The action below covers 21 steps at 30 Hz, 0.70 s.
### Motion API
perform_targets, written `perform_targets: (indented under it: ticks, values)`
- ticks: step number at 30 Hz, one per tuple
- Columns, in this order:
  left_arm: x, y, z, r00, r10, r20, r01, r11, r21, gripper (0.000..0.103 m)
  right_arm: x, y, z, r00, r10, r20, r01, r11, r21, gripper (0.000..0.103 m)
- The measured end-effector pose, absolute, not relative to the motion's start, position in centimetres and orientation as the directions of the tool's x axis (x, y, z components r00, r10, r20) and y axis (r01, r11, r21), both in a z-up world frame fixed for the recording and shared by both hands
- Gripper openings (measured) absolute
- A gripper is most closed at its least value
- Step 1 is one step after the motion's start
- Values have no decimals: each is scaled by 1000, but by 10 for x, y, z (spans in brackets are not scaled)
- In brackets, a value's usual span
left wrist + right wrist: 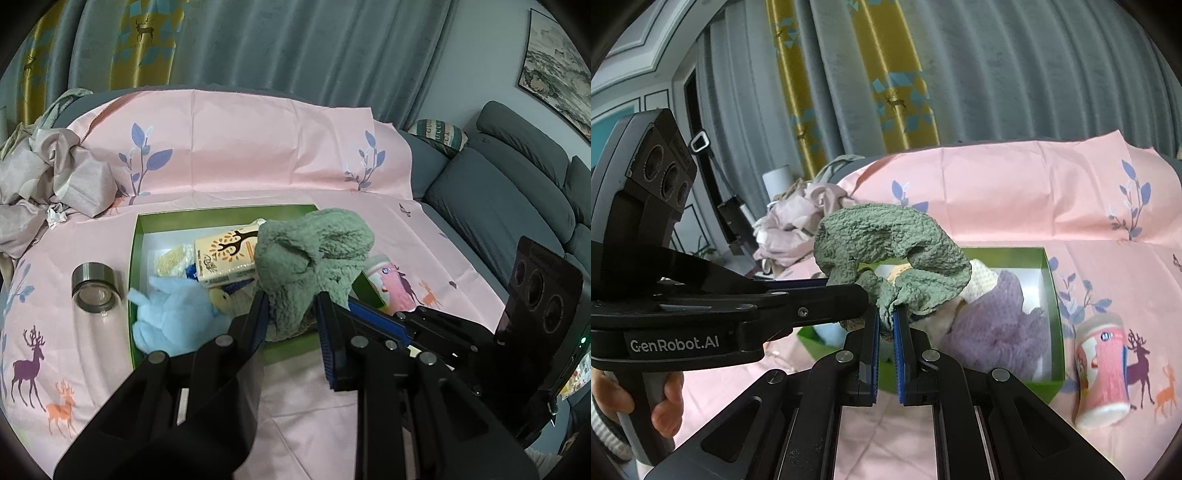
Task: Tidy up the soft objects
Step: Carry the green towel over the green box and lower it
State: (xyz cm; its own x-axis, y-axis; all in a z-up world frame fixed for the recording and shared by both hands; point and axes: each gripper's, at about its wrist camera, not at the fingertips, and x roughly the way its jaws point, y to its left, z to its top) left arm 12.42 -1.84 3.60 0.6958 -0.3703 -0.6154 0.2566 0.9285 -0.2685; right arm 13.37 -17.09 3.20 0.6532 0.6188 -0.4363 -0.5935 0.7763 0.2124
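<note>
Gripping the green fuzzy cloth [314,258] from two sides, both hand-held grippers hold it bunched up in the air above the green box [137,236]. The left gripper [291,314] has its blue pads clamped on a thick fold of the cloth's lower part. The right gripper [885,325] has its jaws nearly together, pinching a thin edge of the same cloth. Between the two grips the cloth forms a loose arch.

The box sits on a pink sheet [258,147] printed with deer and leafy sprigs. Inside the box lie a light blue plush toy [173,314], a cream tissue pack [225,258] with a tree print and a purple knitted item [993,325], seen in the right wrist view.

On the sheet just left of the box, a clear bottle with a metal cap [94,291] lies on its side. On the opposite side of the box, a pink and white cup [1102,369] lies tipped on the sheet. A crumpled pale fabric heap [48,173] rests at the far left edge of the sheet. A person's hand [665,402] wraps the left gripper's handle.
</note>
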Motion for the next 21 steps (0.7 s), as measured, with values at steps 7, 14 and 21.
perform_targets:
  ticks: [7, 14, 21]
  values:
    - [155, -16, 22, 666, -376, -644, 243, 926, -289, 23, 163, -164, 21, 648, 598, -471, -578, 789, 206, 8]
    - [179, -17, 6, 644, -356, -677, 215, 933, -287, 23, 193, -157, 6, 632, 562, -533, -543, 812, 212, 8]
    - [193, -16, -11, 622, -324, -713, 178, 945, -274, 23, 209, -152, -9, 609, 520, -598, -515, 833, 200, 9]
